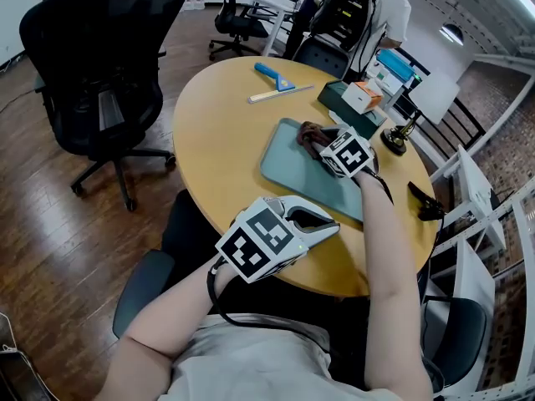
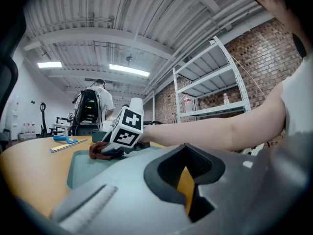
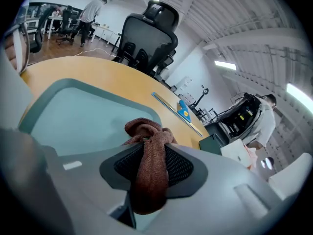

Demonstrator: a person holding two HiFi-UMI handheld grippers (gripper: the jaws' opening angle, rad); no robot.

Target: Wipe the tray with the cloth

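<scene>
A teal tray point(image 1: 299, 180) lies on the round wooden table point(image 1: 217, 132), right of its middle. A brown cloth point(image 1: 311, 134) rests bunched on the tray's far end. My right gripper point(image 1: 324, 146) is shut on that cloth, which hangs between its pads in the right gripper view point(image 3: 146, 146), with the tray point(image 3: 73, 111) just beneath. My left gripper point(image 1: 322, 221) hovers at the table's near edge, shut with nothing in it and apart from the tray. In the left gripper view the gripper point(image 2: 188, 175) faces the tray point(image 2: 80, 168) and the cloth point(image 2: 98, 151).
A blue scraper point(image 1: 273, 75) and a long ruler point(image 1: 280, 94) lie at the table's far side. A dark green box point(image 1: 347, 111) carries a white box point(image 1: 362, 97). A black office chair point(image 1: 100, 65) stands left. A person point(image 1: 372, 7) stands beyond.
</scene>
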